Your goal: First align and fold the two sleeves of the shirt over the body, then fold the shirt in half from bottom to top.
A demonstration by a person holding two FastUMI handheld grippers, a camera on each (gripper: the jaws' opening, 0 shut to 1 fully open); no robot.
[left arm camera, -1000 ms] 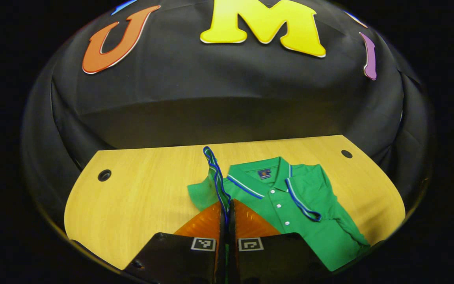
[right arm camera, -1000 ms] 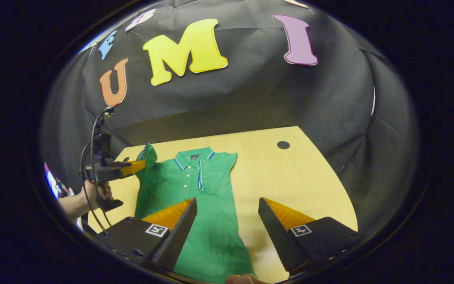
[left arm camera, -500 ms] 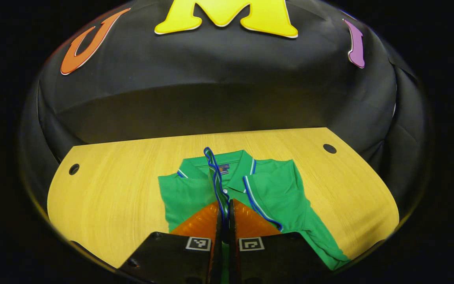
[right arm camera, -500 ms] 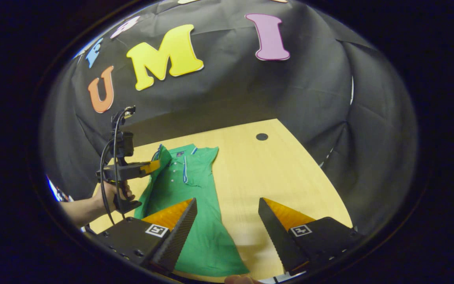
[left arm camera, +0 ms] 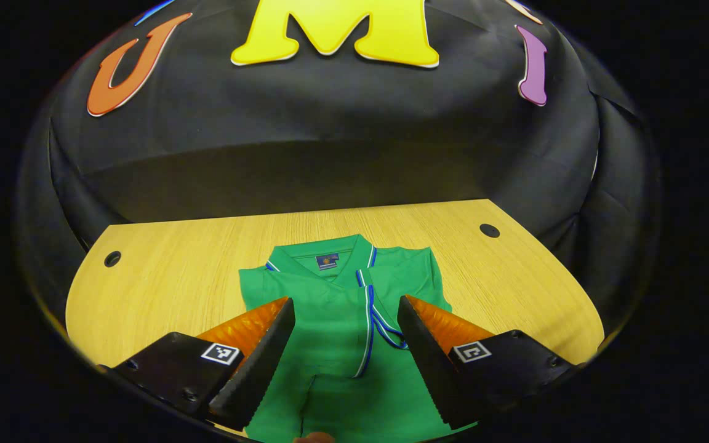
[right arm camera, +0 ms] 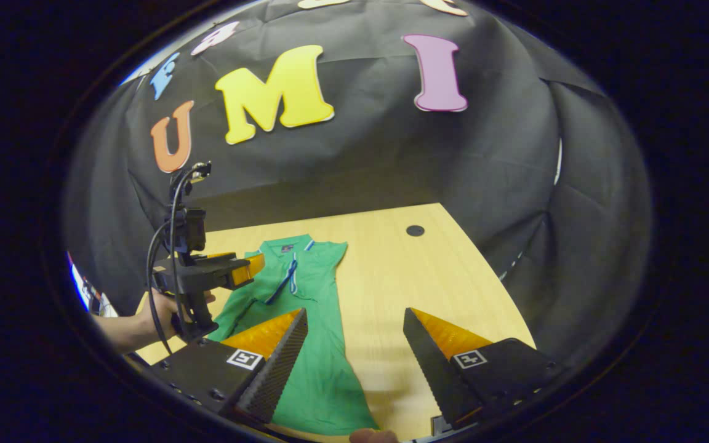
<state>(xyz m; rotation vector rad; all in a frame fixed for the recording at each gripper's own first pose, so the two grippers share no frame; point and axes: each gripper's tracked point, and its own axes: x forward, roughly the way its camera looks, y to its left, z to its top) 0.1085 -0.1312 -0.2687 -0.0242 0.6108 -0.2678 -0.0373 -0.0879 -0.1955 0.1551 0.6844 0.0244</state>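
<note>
Shirt: the green shirt [left arm camera: 336, 320] lies flat on the wooden surface [left arm camera: 164, 277], collar toward the booth wall, hem toward the person; in the right gripper view the shirt [right arm camera: 305, 320] sits on the left part of the surface [right arm camera: 404, 289], long and narrow
Sleeves: both sleeves lie folded over the body; the left sleeve [left arm camera: 305, 307] covers the chest, its striped cuff edge running down the middle; the right sleeve [left arm camera: 413, 280] lies under it, its own striped cuff just beside the first
Collar: the collar [left arm camera: 324, 258] is open and flat with a small dark label inside
Left tongs: the left tongs [left arm camera: 346, 311] stand wide apart above the shirt, holding nothing, one finger over each side of the folded body; in the right gripper view the left tongs [right arm camera: 250, 271] hover over the shirt's left shoulder, carried by a hand [right arm camera: 164, 311]
Right tongs: the right tongs [right arm camera: 354, 317] are spread wide, empty, above the shirt's lower right edge and the bare wood beside it
Surface: a dark round hole [left arm camera: 112, 258] sits near the far left corner and another hole [left arm camera: 489, 231] near the far right corner; both well apart from the shirt
</note>
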